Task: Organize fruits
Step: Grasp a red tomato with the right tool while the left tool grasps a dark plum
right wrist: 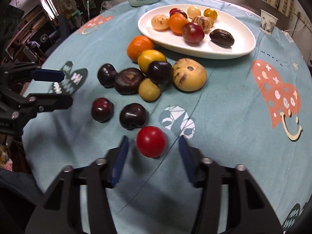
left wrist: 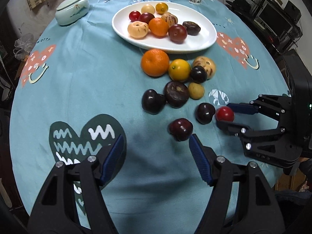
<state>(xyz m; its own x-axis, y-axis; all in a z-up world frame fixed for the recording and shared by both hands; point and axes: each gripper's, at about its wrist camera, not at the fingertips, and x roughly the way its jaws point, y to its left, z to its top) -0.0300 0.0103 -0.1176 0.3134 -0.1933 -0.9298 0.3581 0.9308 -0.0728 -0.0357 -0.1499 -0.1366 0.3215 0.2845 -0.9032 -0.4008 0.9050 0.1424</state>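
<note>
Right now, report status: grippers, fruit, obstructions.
Left gripper open, empty. Right gripper open around red fruit, not clamped. Dark plum close ahead. White plate partly loaded.

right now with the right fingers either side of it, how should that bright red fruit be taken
Grip the red fruit across its widest middle, coming in low from the near side as the right gripper already does. It is round and smooth, sits alone on the tablecloth, with the dark plum just beyond it.
</note>
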